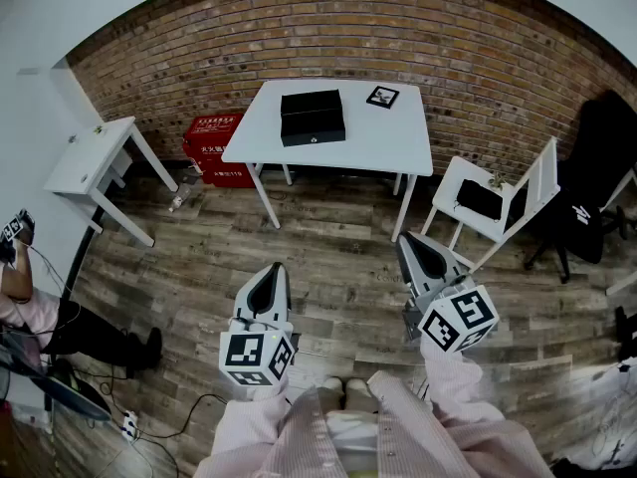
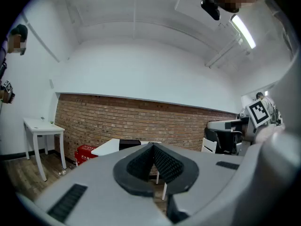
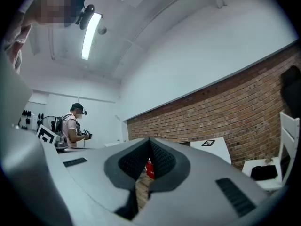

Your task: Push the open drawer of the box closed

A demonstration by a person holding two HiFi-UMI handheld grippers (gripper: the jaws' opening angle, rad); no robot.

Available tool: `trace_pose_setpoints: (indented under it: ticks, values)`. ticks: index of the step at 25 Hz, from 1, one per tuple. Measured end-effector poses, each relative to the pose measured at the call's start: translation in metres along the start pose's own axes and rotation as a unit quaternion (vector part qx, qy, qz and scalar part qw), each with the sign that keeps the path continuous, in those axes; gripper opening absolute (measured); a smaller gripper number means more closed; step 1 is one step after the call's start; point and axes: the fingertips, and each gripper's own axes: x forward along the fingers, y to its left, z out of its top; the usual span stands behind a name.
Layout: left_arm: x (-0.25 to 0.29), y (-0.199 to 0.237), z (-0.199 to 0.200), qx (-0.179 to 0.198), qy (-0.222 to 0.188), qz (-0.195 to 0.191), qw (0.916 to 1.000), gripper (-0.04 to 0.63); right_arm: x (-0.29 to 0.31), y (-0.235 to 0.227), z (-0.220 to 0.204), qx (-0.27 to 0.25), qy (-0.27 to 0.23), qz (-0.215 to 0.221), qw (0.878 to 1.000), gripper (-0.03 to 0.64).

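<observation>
A black box (image 1: 313, 118) sits on the white table (image 1: 388, 142) against the brick wall, its front face toward me; from here I cannot tell how far its drawer stands out. Both grippers hang over the wooden floor, well short of the table. My left gripper (image 1: 267, 275) is shut and empty, its pads meeting at the tip (image 2: 153, 147), with the box (image 2: 129, 144) just showing behind them. On the other side, my right gripper (image 1: 413, 245) is shut too, with nothing between its pads (image 3: 149, 145).
A marker tag (image 1: 382, 97) lies on the table's far right corner. A red crate (image 1: 214, 147) stands behind the table, a small white side table (image 1: 90, 157) at left, a white chair (image 1: 493, 202) and a black office chair (image 1: 597, 187) at right. Another person (image 1: 20, 297) sits at far left.
</observation>
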Motion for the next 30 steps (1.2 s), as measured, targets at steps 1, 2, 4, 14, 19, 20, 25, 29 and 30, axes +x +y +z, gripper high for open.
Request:
trace_pose_setpoints:
  ticks: [1,2,4,14,19,20,25,29,30]
  values:
    - [0.000,0.002,0.000,-0.001,0.000,0.001,1.0000,-0.005,0.000,0.001,0.000,0.000,0.000,0.000,1.000,0.003]
    - [-0.001,0.004,0.000,-0.001,0.001,0.001,1.0000,-0.005,0.000,0.001,-0.001,0.000,0.000,-0.001,1.000,0.003]
    - [-0.002,0.007,0.001,-0.002,0.001,0.003,1.0000,-0.005,0.001,0.002,-0.001,0.000,0.000,-0.001,1.000,0.003]
    - [0.001,0.003,0.000,-0.012,0.003,0.003,0.9999,-0.005,-0.006,-0.005,-0.004,-0.011,0.007,-0.014,1.000,0.003]
    - [0.000,0.000,-0.001,-0.014,0.004,0.004,0.9999,-0.005,-0.008,-0.006,-0.005,-0.009,0.004,-0.012,1.000,0.003]
    - [-0.001,-0.001,-0.001,-0.015,0.005,0.004,0.9999,-0.005,-0.008,-0.006,-0.005,-0.008,0.003,-0.010,1.000,0.003]
    - [-0.005,-0.005,-0.005,-0.016,0.007,0.009,0.9998,-0.005,-0.012,-0.006,-0.011,-0.007,0.004,-0.005,1.000,0.003]
    - [-0.012,-0.008,-0.012,-0.018,0.009,0.014,0.9997,-0.005,-0.014,-0.006,-0.017,-0.004,0.006,-0.002,1.000,0.003]
    - [-0.014,-0.008,-0.013,-0.019,0.010,0.017,0.9996,-0.005,-0.014,-0.005,-0.018,-0.005,0.007,-0.001,1.000,0.008]
